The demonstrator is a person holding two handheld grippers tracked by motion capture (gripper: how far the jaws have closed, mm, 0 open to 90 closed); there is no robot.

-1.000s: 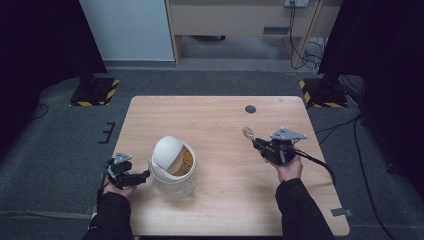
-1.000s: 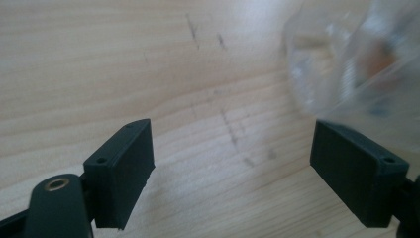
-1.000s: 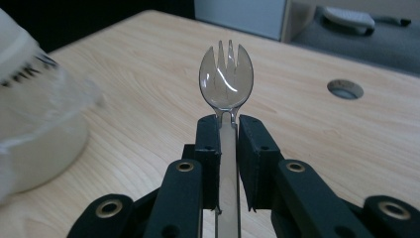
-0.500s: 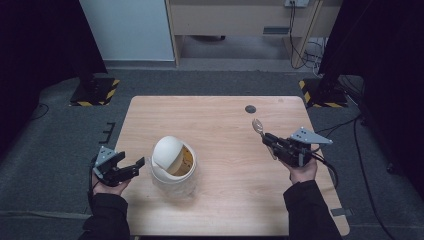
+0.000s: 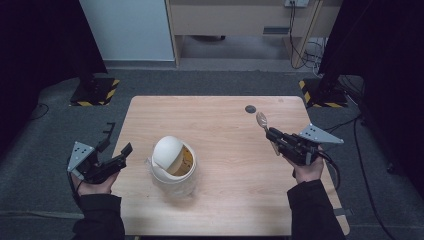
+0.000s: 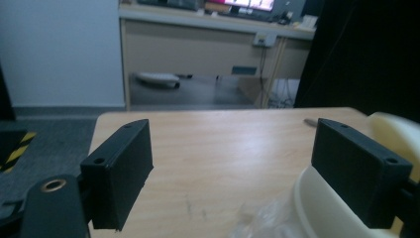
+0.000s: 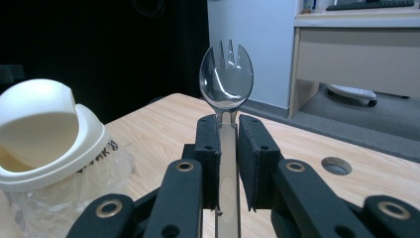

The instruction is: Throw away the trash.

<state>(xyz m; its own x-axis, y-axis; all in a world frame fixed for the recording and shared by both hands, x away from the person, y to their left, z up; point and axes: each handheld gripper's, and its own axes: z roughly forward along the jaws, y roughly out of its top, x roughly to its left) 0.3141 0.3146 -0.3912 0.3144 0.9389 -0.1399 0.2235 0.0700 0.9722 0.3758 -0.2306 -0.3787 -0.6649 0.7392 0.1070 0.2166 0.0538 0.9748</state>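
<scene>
Pinching the handle of a clear plastic spork [image 7: 226,82] between its two black jaws, the right tongs [image 5: 274,137] are held above the right side of the desk [image 5: 225,115], the spork's tined bowl pointing up and away from the hand toward the far edge. In the right gripper view the handle runs straight down the narrow gap between the pads, which press on it from both sides. The left tongs [image 5: 116,144] are held off the desk's left edge, jaws spread wide with nothing between them; the left gripper view looks between the two pads at bare wood. Just to the right of those tongs, on the near-left part of the desk, stands a small cream bin [image 5: 173,165] with a domed swing lid, lined with a clear plastic bag that bunches around its base. A small round grommet hole [image 5: 250,108] sits near the desk's far right corner, just beyond the spork's tip.
</scene>
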